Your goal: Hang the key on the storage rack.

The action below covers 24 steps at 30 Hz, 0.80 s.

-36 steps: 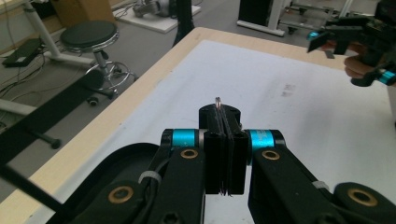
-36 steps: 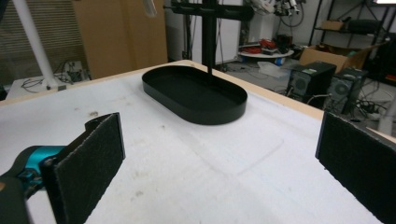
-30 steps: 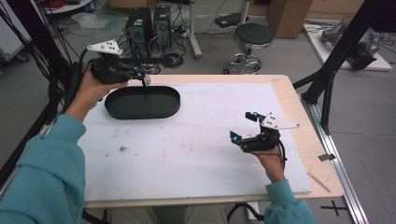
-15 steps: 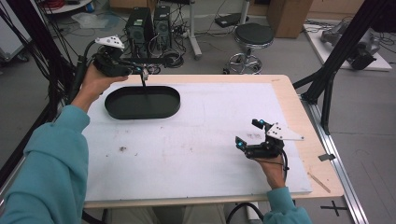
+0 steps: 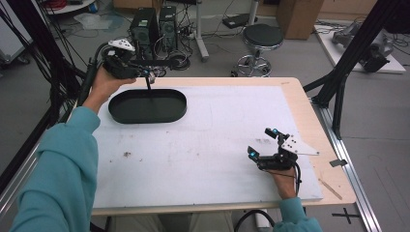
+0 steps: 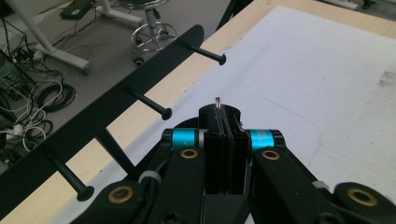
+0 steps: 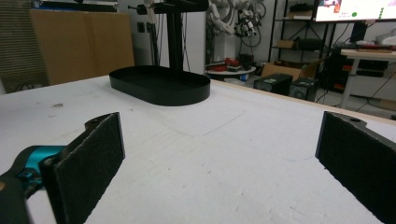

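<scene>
My right tongs [image 5: 261, 142] have slid back toward me across the white paper sheet [image 5: 203, 159] since a second ago, and now sit nearer my edge of the table. My left tongs [image 5: 149, 73] have risen a little and pulled slightly toward the far edge. They are now at the crossbar of the black metal rack with round-tipped pegs [image 5: 162, 63] rather than low beside its oval tray.

The left tongs are closed tight, pads pressed together. In the left gripper view a small silver metal loop [image 6: 217, 100] pokes out from between their tips [image 6: 224, 116], so that is what they hold. I cannot tell what hangs below the loop.

The rack's crossbar [image 6: 116, 107] runs just beyond and to the left of these tongs. Its pegs point toward the table, and the nearest peg is close beside the jaws without touching the loop. The black oval tray [image 5: 145, 115] that forms the rack's base lies directly below and in front of the left tongs.

The right tongs [image 7: 219, 158] are spread wide with nothing between the pads. They rest low over the sheet. From them the tray [image 7: 163, 88] and its upright post [image 7: 175, 37] stand well apart, ahead and to the left.
</scene>
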Tool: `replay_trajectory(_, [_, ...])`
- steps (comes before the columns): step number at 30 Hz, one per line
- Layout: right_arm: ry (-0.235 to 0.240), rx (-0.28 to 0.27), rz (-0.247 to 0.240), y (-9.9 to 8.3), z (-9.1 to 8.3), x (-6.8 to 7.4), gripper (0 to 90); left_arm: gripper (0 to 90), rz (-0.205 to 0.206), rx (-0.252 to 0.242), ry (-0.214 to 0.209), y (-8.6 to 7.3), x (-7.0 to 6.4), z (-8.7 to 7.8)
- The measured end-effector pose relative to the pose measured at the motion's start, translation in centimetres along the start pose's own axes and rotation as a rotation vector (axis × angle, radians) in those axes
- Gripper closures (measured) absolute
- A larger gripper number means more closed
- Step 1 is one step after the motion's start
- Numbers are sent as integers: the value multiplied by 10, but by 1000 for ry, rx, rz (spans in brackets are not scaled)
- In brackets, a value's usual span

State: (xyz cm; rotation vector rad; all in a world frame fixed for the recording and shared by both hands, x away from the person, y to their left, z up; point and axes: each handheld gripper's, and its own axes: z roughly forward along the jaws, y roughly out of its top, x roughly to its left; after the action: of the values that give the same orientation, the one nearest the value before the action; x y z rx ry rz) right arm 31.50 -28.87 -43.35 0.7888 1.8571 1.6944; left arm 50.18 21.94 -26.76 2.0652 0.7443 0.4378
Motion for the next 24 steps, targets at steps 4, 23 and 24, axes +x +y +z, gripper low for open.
replay_trajectory(4, [-13,-8,-3,-1,-1,-1,4,884,-6,4,11,-1,2,2])
replay_trajectory(23, [-65,-10,-5,-12,-3,-5,4,884,-51,36,77,0,1,12])
replay_trajectory(24, [-66,-10,-6,-13,-2,-5,4,884,-51,39,82,0,1,13])
